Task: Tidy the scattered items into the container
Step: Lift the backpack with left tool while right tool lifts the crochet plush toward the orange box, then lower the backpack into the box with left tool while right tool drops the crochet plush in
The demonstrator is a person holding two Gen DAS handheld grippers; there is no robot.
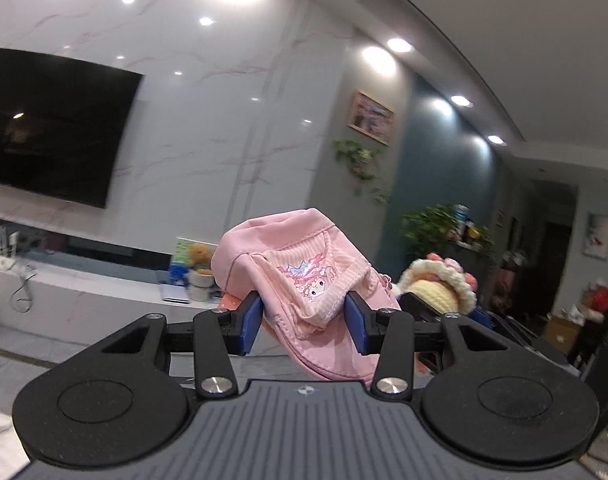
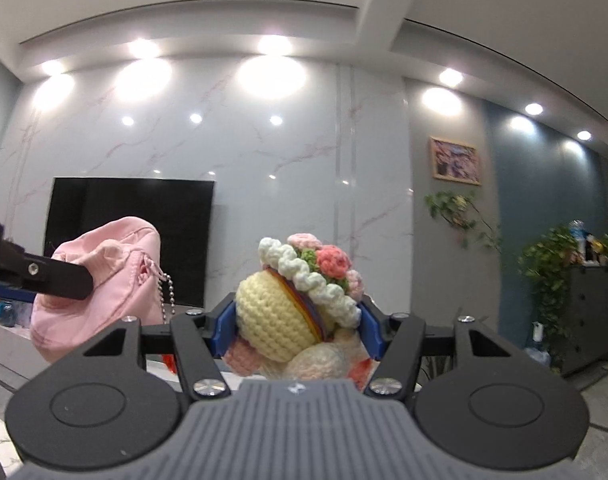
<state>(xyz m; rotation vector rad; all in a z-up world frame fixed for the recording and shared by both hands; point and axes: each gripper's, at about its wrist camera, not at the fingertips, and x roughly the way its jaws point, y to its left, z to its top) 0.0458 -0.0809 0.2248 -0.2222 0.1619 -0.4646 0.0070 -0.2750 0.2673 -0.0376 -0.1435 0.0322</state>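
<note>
A pink fabric pouch (image 1: 304, 276) is pinched between the blue pads of the left gripper (image 1: 304, 316), and a crocheted doll (image 2: 291, 304) with a flower hat is clamped between the pads of the right gripper (image 2: 297, 328). Both things are held up in the air, side by side, in front of the marble wall (image 2: 263, 152) and the television (image 1: 51, 128). The container is not seen in either view, so its place cannot be told. For a good deposit, each item should be lowered fully above the container before the pads are spread, and the pouch's bead chain (image 2: 165, 296) should be kept from catching on the rim.
</note>
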